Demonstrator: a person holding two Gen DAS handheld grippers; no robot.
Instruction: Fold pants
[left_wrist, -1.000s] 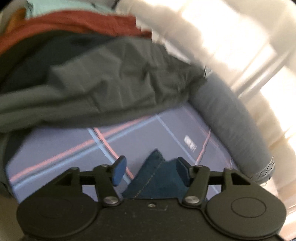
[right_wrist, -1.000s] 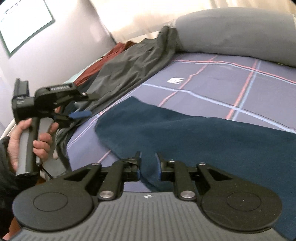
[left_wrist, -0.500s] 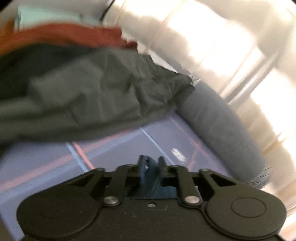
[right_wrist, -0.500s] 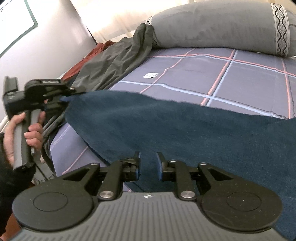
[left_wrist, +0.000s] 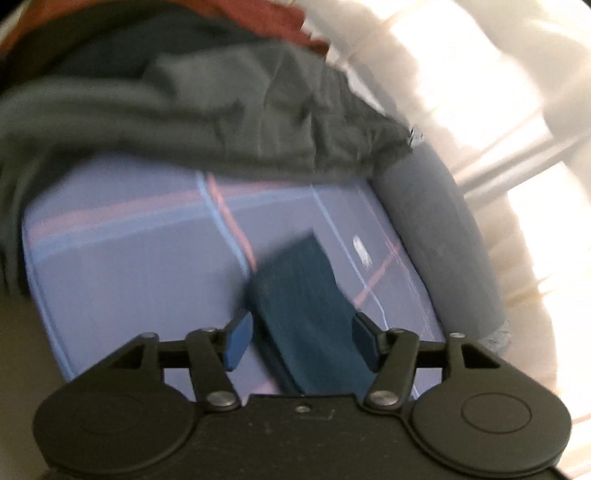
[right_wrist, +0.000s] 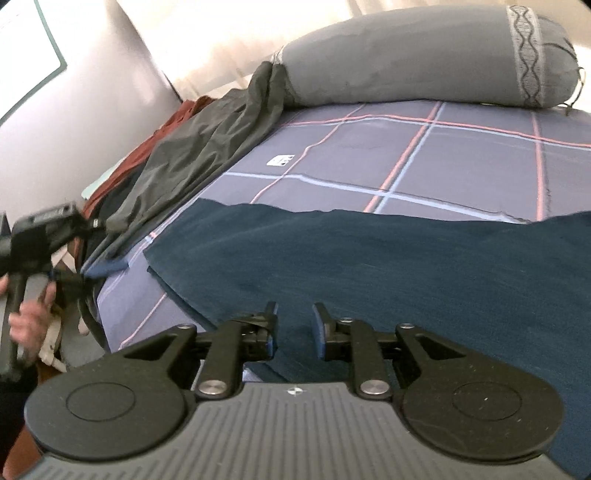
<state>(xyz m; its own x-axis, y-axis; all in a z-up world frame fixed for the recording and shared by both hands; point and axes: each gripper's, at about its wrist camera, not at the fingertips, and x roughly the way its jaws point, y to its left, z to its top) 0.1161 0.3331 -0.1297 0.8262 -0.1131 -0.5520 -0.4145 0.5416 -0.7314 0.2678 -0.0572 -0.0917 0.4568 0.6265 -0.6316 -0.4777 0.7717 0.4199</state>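
Dark teal pants (right_wrist: 388, 258) lie flat across the checked bed sheet (right_wrist: 461, 147), one layer folded over another at the left end. The pants' end also shows in the left wrist view (left_wrist: 299, 295), lying between the open fingers. My left gripper (left_wrist: 301, 341) is open and holds nothing; in the right wrist view it (right_wrist: 107, 267) hovers just left of the pants' edge. My right gripper (right_wrist: 294, 319) sits low over the near edge of the pants, jaws slightly apart, with cloth under them but nothing visibly pinched.
A grey bolster pillow (right_wrist: 424, 59) lies along the head of the bed. A pile of dark grey (right_wrist: 207, 136) and rust-red (right_wrist: 147, 147) clothes lies along the left side by the wall. The bed's near-left corner drops off by the person's hand (right_wrist: 29, 321).
My left gripper was shut on the pants' corner and carried it across; it has now opened and drawn back left. The corner lies flat on the pants. My right gripper stayed put.
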